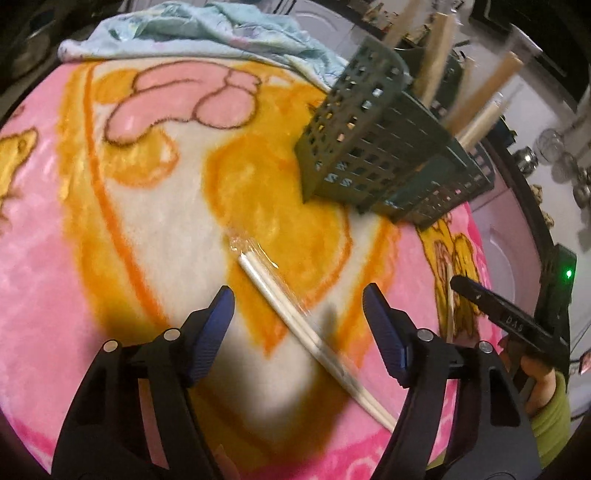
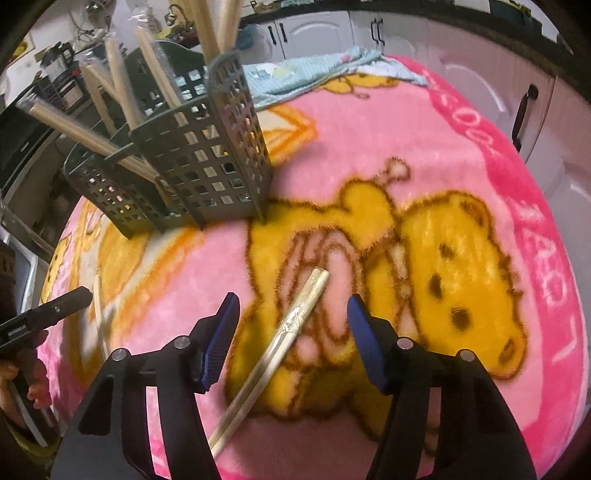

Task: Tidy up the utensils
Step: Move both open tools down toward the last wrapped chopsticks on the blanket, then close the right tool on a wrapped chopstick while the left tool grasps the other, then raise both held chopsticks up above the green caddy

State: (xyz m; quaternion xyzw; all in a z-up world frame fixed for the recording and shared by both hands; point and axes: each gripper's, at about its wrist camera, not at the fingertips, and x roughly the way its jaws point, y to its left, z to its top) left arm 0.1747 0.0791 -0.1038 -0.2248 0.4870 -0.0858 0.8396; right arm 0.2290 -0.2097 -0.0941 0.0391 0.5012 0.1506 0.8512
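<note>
- home kitchen
- white cabinets with dark handles behind the pink cartoon blanket
- steel pots on a shelf right of the blanket
- cluttered counter to its left

Pink fleece blanket with yellow bear print covers the surface. Crumpled light-blue cloth at far edge. White cabinet doors, dark handles, behind.

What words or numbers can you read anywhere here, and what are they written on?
"DAS": pale letters, a little blurred, on the black right gripper seen from the left wrist view.
Big pale pink letters along the hot-pink border of the blanket: stretched and blurred, too unclear to read.
Nothing readable on the green utensil basket or the wrapped chopsticks.
</note>
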